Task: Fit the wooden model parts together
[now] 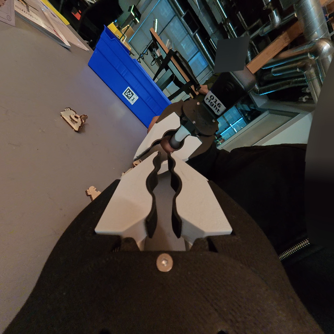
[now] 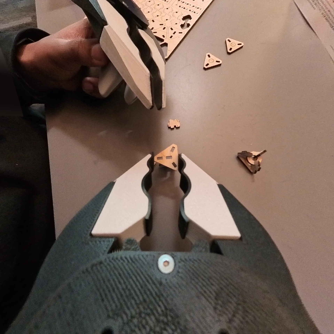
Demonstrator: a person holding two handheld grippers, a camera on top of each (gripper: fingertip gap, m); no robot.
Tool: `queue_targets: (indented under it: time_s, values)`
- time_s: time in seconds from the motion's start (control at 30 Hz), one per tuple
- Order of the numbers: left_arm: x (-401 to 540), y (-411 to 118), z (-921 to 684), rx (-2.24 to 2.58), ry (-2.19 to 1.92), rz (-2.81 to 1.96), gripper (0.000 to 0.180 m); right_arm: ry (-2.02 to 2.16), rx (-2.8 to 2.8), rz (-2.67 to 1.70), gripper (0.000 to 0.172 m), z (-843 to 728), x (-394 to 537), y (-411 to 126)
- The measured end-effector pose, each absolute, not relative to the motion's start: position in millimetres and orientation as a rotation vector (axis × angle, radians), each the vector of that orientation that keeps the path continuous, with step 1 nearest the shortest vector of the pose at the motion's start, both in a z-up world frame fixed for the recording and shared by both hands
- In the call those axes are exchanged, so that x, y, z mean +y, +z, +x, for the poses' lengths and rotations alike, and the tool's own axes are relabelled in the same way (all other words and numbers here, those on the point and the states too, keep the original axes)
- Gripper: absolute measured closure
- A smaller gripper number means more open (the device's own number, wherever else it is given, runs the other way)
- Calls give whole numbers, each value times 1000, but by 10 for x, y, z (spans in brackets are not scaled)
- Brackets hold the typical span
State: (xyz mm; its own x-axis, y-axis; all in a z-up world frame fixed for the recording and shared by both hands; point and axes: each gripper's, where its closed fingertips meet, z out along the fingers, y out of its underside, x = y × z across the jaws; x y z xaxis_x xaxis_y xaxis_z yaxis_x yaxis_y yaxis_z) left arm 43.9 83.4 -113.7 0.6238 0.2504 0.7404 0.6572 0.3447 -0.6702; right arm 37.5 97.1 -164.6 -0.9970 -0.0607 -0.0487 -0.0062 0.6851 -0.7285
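Right gripper [image 2: 165, 159] clamps a triangular wooden plate [image 2: 167, 158] between its fingertips above the grey surface [image 2: 235, 117], one corner pointing up and away; left gripper [image 2: 156, 108], fingertips together, hangs just beyond.

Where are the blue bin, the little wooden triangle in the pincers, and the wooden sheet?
blue bin [image 1: 115, 72], left wrist view, side wall.
wooden triangle [image 2: 167, 157], right wrist view, flat face.
wooden sheet [image 2: 173, 12], right wrist view, cut-out surface.

Table [image 2: 271, 108] looking matt, smooth grey; triangle piece [image 2: 167, 159] showing pale laser-cut wood w/ dark slots; gripper shell [image 2: 162, 298] looking rough ribbed plastic; bin [image 1: 122, 75] shining glossy blue plastic.
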Motion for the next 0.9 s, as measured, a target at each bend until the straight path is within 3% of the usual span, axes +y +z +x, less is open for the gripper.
queue_targets:
  time_s: [0.9]
  values:
    - [831, -1137, 436, -909, -323, -1226, 177, -1118, 2856, -125, 146, 353, 974, -1726]
